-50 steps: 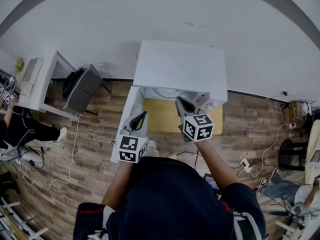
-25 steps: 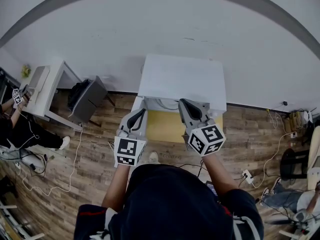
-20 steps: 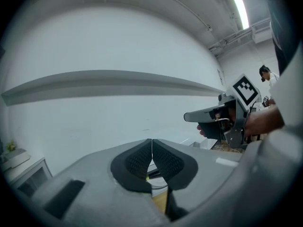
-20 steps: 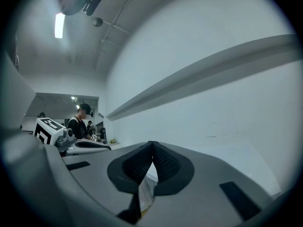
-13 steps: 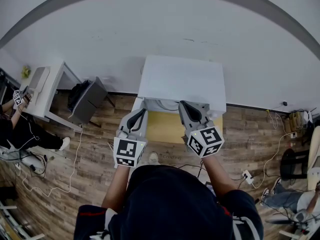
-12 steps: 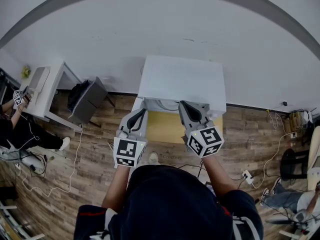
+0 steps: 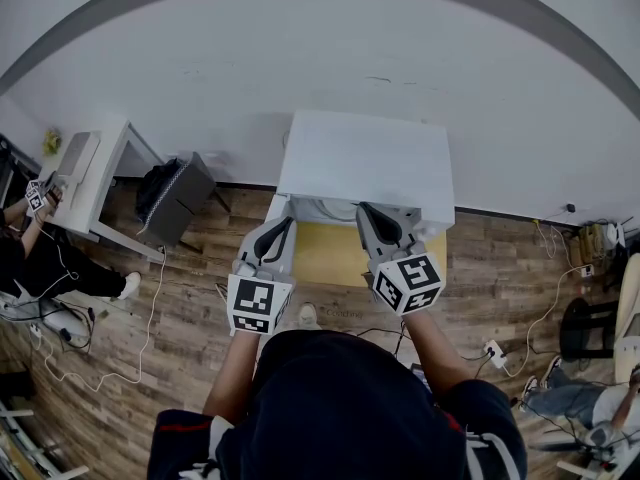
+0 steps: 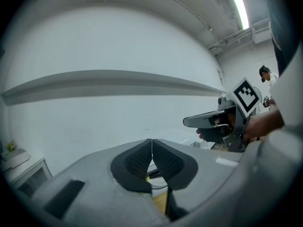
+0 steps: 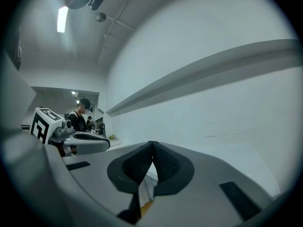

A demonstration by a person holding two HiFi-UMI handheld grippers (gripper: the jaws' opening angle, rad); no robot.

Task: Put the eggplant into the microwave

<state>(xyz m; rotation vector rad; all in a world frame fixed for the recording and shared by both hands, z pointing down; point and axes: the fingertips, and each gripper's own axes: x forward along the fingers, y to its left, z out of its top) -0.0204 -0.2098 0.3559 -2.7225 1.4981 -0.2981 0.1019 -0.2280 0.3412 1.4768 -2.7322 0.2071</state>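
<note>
**Both claws shut, lined up in front of the microwave**

We've got the boxy white microwave at 12 o'clock from us. It sits on a small light-wood table, backed against the plain white wall. Our left gripper is at about 11 o'clock and our right gripper at about 1. Both point at the microwave's front and are clearly apart from each other.

In each gripper view the black ribbed pads are pressed together with nothing pinched between them. As for the eggplant, we honestly can't make it out in any view.

Off at 10 o'clock there's a white desk. A dark bag-like lump sits beside it on the brown plank floor.
</note>
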